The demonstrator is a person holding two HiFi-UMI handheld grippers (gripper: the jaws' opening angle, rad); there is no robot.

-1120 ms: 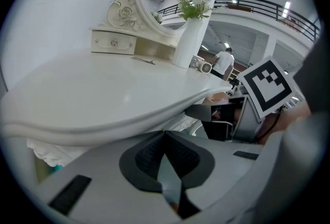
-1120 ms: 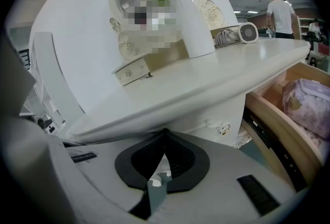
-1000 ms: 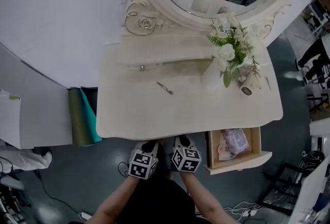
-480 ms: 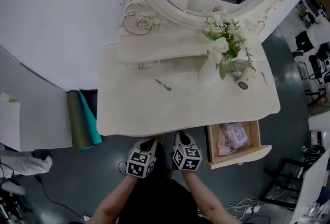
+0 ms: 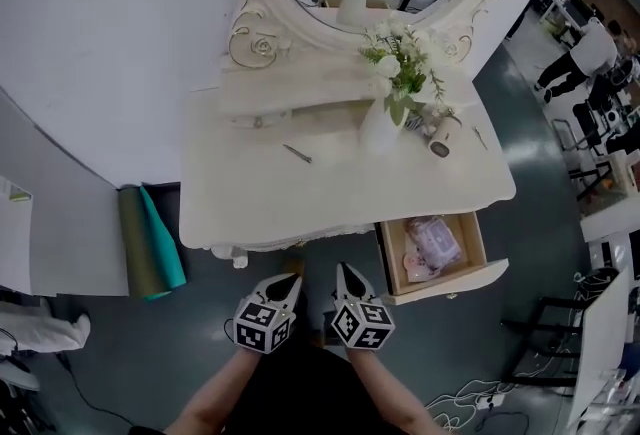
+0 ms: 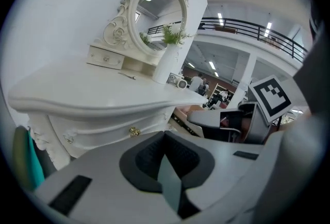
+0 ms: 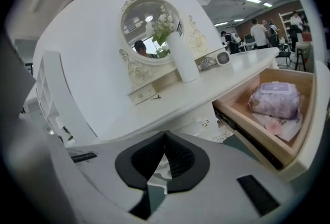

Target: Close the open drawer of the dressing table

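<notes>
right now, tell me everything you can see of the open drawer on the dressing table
The open drawer is pulled out from under the right end of the dressing table top. It has a cream front panel and pale bare-wood inner walls. Inside lie a lilac soft packet and a flat pink item. The right gripper, jaws together, hangs to its left, not touching it.

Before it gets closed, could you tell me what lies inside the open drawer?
The drawer holds a lilac soft packet atop pale pink flat items; anything beneath them is covered.
</notes>
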